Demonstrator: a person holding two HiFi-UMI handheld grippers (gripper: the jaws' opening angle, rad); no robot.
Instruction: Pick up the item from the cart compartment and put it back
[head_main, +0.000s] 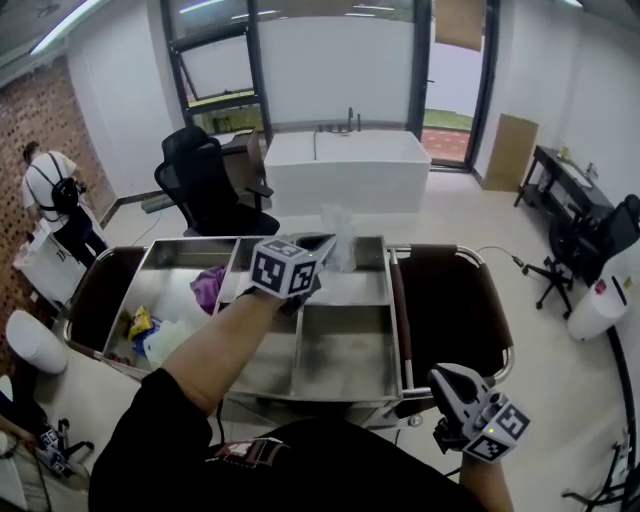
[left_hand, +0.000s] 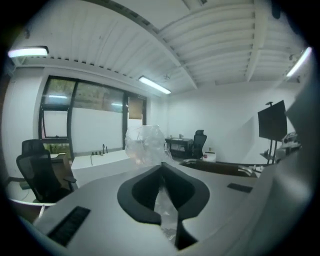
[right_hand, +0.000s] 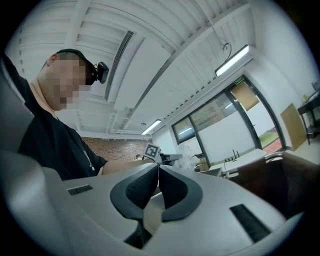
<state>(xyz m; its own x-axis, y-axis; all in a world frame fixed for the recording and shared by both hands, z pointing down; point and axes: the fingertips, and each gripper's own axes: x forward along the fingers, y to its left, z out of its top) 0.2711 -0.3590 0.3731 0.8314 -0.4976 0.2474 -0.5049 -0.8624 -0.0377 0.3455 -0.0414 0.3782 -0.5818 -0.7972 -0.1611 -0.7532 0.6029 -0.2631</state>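
Observation:
My left gripper is held out over the back middle of the steel cart, shut on a crumpled clear plastic bag. The bag hangs above the cart's compartments. In the left gripper view the bag bulges beyond the closed tips of that gripper, with a strip of film pinched between the pads. My right gripper is low at the cart's near right corner; its jaws are shut with nothing in them.
The cart's left compartment holds a purple item, a yellow packet and a pale bag. Brown side flaps flank the cart. A black office chair and a white counter stand behind. A person stands far left.

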